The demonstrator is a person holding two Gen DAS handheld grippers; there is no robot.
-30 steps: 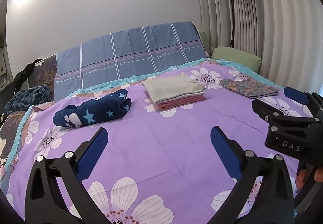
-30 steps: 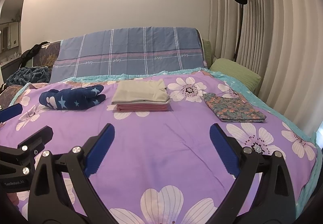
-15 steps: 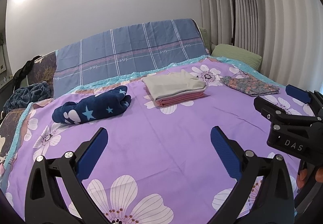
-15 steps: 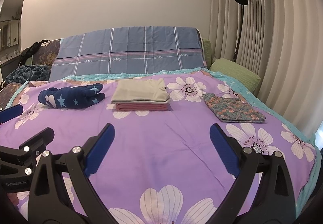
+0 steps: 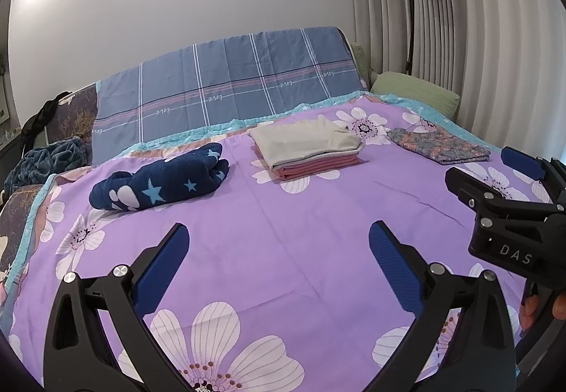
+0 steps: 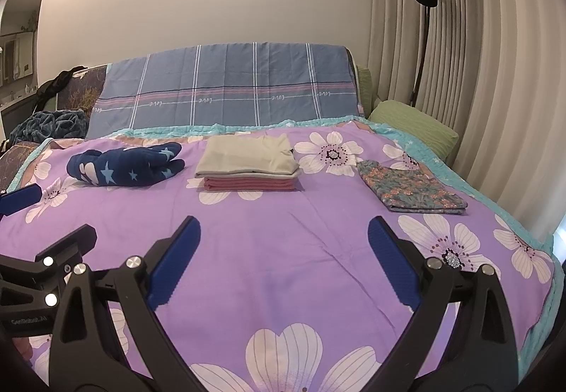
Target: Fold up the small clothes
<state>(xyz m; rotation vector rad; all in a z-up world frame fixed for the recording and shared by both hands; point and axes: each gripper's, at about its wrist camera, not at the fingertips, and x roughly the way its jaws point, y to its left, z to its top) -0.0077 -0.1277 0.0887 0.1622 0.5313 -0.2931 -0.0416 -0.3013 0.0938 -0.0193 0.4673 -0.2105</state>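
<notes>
A crumpled navy garment with stars (image 5: 161,181) (image 6: 125,164) lies at the far left of the purple flowered bedspread (image 5: 283,233). A folded stack, beige on pink (image 5: 309,148) (image 6: 249,164), sits mid-bed, and a folded floral garment (image 5: 438,146) (image 6: 410,188) lies at the right. My left gripper (image 5: 276,250) hovers open over the near bedspread, nothing between its blue pads. My right gripper (image 6: 283,249) is open and empty too; it shows from the side in the left wrist view (image 5: 491,176), and the left gripper shows at the left edge of the right wrist view (image 6: 49,215).
A blue plaid sheet (image 6: 226,88) covers the headboard. A green pillow (image 6: 414,123) lies at the far right by curtains (image 6: 477,74) and a black floor lamp (image 6: 424,21). A dark blue blanket (image 5: 46,162) is bunched at the far left. The bed's right edge (image 6: 544,250) is close.
Both grippers stay open and nearly still. The views have shifted slightly, and the clothes have not moved.
</notes>
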